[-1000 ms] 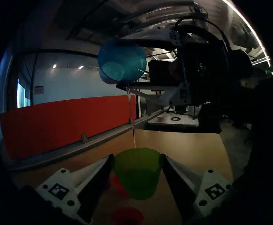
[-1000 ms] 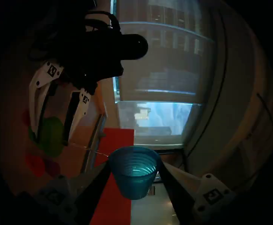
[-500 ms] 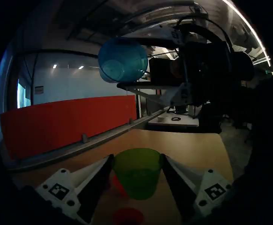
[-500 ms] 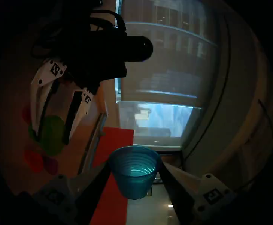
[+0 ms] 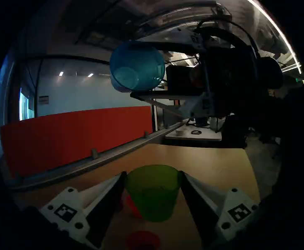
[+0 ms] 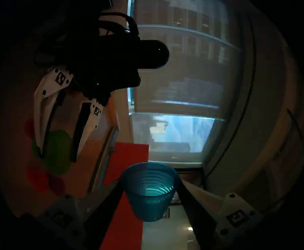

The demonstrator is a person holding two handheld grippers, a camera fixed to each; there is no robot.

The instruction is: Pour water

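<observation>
In the left gripper view, we found the left gripper (image 5: pixel 153 180) closed to cup width, both fingers pressed on the green cup (image 5: pixel 153 199) over the wooden table (image 5: pixel 218 162). The blue cup (image 5: pixel 136 66) hung higher, tipped on its side. In the right gripper view, the right gripper (image 6: pixel 150 186) clamped the blue cup between both fingers.

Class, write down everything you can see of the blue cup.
The blue cup is translucent plastic as it looks, tapered, with stepped rings inside. The right gripper holds it, one finger on each side wall. In the left gripper view it is tipped sideways, mouth showing, high above the green cup. No stream falls from its rim.
</observation>
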